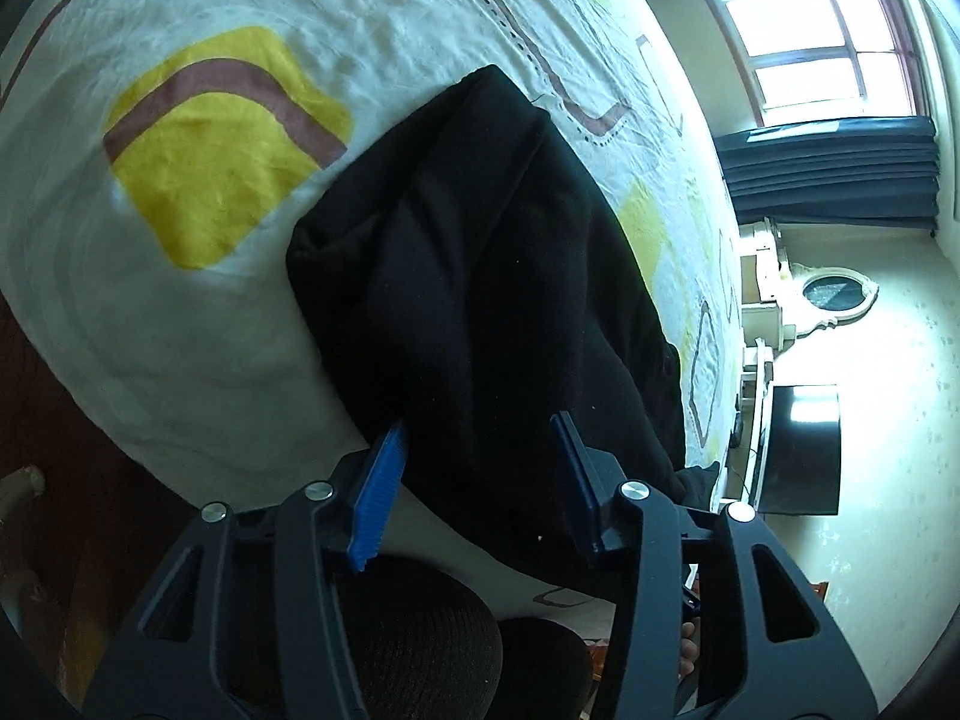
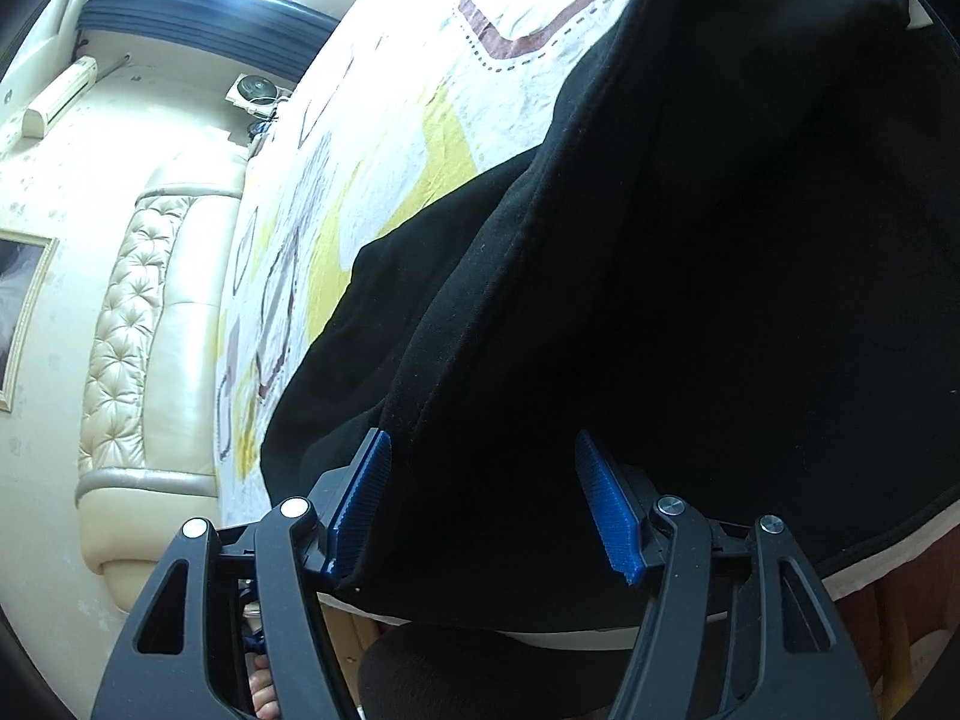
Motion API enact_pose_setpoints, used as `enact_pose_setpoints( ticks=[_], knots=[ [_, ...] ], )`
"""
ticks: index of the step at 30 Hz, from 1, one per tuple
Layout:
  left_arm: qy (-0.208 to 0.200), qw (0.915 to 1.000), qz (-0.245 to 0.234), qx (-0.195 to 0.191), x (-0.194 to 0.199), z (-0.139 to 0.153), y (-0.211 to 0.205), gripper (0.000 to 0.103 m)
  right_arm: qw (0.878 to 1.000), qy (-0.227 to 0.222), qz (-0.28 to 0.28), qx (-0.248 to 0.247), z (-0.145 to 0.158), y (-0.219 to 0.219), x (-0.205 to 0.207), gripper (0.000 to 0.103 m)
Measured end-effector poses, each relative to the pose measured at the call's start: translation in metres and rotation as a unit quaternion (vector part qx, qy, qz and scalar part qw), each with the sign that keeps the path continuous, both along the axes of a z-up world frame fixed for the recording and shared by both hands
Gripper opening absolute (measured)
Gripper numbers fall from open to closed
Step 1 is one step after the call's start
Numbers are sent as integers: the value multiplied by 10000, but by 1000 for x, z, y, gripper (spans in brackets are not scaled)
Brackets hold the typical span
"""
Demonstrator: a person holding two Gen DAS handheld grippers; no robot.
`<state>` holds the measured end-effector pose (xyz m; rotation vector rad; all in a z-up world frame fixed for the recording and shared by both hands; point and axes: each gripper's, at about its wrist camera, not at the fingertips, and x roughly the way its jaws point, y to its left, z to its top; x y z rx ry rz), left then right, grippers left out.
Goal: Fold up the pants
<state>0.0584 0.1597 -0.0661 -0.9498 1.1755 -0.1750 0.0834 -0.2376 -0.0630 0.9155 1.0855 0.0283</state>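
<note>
Black pants (image 1: 480, 276) lie on a bed with a white sheet (image 1: 198, 324) printed with yellow and brown shapes. They run from the near bed edge away across the bed. My left gripper (image 1: 480, 456) is open just above the near part of the pants, blue pads (image 1: 378, 504) apart on either side of the cloth. In the right wrist view the pants (image 2: 690, 276) fill most of the frame, one layer folded over another with a seamed edge showing. My right gripper (image 2: 480, 480) is open over the near edge of the cloth, holding nothing.
The near bed edge (image 1: 468, 546) runs just under both grippers. A window with dark curtains (image 1: 834, 168), a dresser with an oval mirror (image 1: 834, 294) and a dark TV (image 1: 798, 450) stand to the right. A cream padded headboard (image 2: 144, 324) stands left in the right wrist view.
</note>
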Motion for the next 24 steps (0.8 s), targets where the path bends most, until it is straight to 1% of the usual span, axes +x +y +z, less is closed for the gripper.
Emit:
enact_pose_setpoints(
  ticks=[2, 4, 6, 7, 8, 9, 13, 15, 16, 19, 21, 24],
  knots=[
    [-35, 9998, 48, 206, -1, 3, -4, 48, 10000, -39, -12, -85, 6, 3, 2, 63],
    [7, 9991, 250, 344, -4, 8, -3, 48, 9999, -54, -69, -75, 12, 3, 2, 63],
    [83, 9980, 438, 445, -10, 13, -2, 56, 9999, -120, -60, -106, 20, 3, -1, 63],
    [118, 9975, 508, 486, -12, 15, -1, 58, 9997, -173, -39, -169, 25, 2, -3, 63],
    [147, 9971, 548, 507, -14, 15, 0, 63, 9994, -228, -38, -254, 29, 0, -5, 63],
    [171, 9970, 556, 502, -14, 14, 1, 64, 9991, -267, -97, -306, 33, -3, -6, 63],
    [400, 9966, 596, 408, -4, -2, 6, 64, 9987, -168, -449, -190, 28, -25, -3, 63],
    [464, 9962, 642, 365, 0, -7, 5, 64, 9979, -82, -533, -347, 27, -34, 5, 63],
    [482, 9960, 638, 388, 2, -8, 4, 64, 9975, -26, -554, -445, 26, -36, 11, 60],
    [478, 9960, 634, 415, 7, -6, 2, 67, 9960, 165, -575, -665, 21, -43, 26, 46],
    [455, 9961, 628, 428, 9, -4, 0, 68, 9959, 234, -485, -723, 18, -46, 36, 20],
    [408, 9960, 623, 492, 12, -1, -1, 68, 9958, 327, -411, -754, 12, -52, 42, 11]
  ],
)
